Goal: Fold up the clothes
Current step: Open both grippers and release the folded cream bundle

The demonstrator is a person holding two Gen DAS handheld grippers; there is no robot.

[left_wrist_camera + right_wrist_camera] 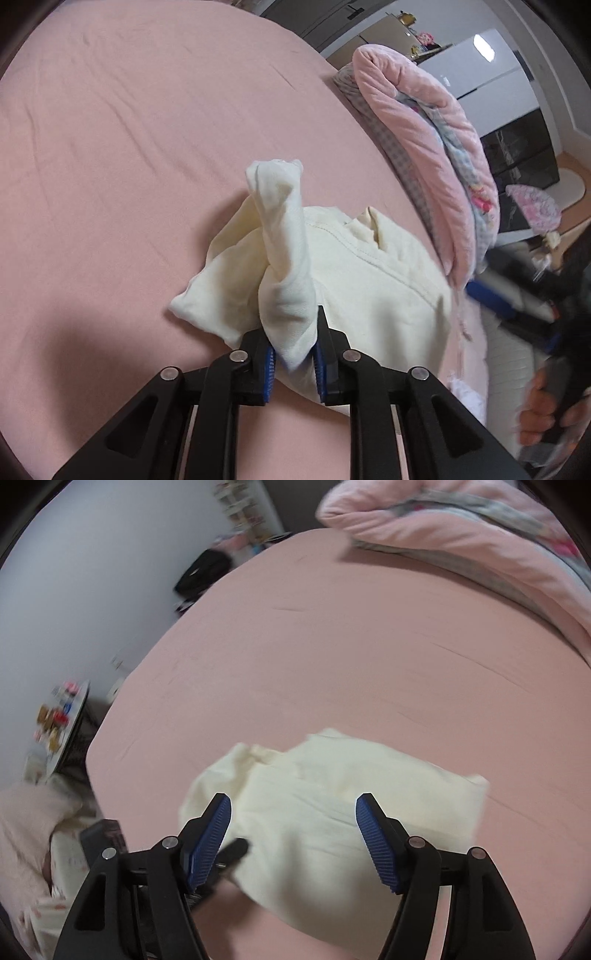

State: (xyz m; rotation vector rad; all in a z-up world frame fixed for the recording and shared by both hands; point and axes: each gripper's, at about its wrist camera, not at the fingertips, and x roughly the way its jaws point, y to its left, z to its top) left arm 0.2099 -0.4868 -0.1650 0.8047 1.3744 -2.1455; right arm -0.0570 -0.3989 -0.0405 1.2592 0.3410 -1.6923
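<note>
On the pink bed sheet [110, 147], the left gripper [293, 354] clenches a cream garment [369, 295]; the right gripper [293, 823] hangs released above it, quilt [461, 546] at one o'clock.

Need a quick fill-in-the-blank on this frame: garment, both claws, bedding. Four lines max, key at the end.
1. The left claw is shut on a bunched fold of the ____-coloured garment.
2. The right claw stands ____, with nothing between its blue pads.
3. The garment lies on a ____ bed sheet.
4. The folded quilt at the bed's edge has a pink outer side and a ____ lining.

Missing words: cream; open; pink; floral
</note>
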